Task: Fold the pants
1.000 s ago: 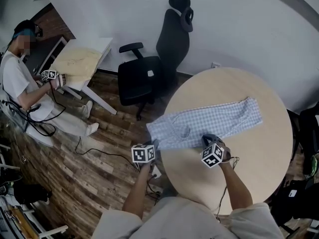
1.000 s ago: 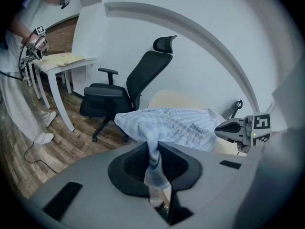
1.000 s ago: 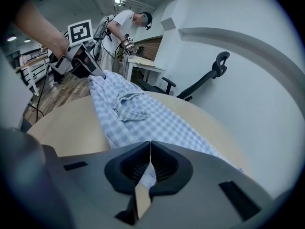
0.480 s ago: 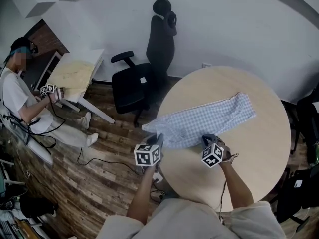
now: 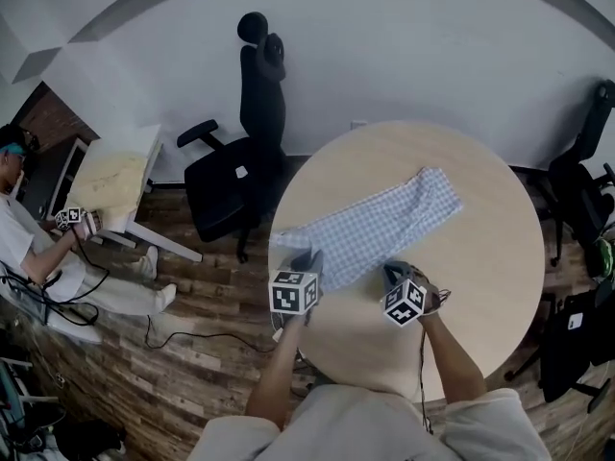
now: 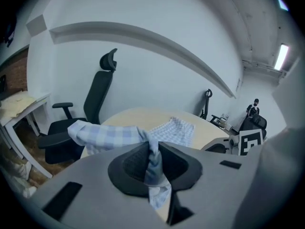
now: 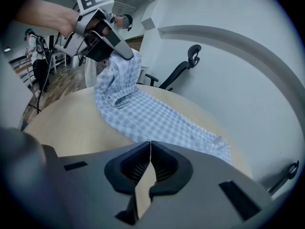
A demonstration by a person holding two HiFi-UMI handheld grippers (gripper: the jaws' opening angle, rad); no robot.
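Note:
Blue-and-white checked pants [image 5: 384, 219] lie slantwise across the round wooden table [image 5: 480, 277]. My left gripper [image 5: 309, 257] is shut on their bunched waist end. It holds that end up off the table's left edge, and in the left gripper view the cloth [image 6: 176, 130] runs out of the jaws [image 6: 151, 151]. My right gripper [image 5: 389, 270] stands at the pants' near edge, about midway along. Its jaws [image 7: 150, 144] are shut tip to tip. The checked cloth [image 7: 157, 120] starts right at the tips, and I see none between the pads. The right gripper view also shows the left gripper [image 7: 112, 44] lifting the waist.
A black office chair [image 5: 235, 161] stands just beyond the table's left side, and another chair [image 5: 581, 181] at the far right. At the far left, by a white desk [image 5: 110, 176], sits a person [image 5: 38, 257]. The floor is wood, with cables on it.
My left gripper has risen and swung in over the table's edge, carrying the waist end with it. The right gripper has slid a little along the table. The head view has shifted.

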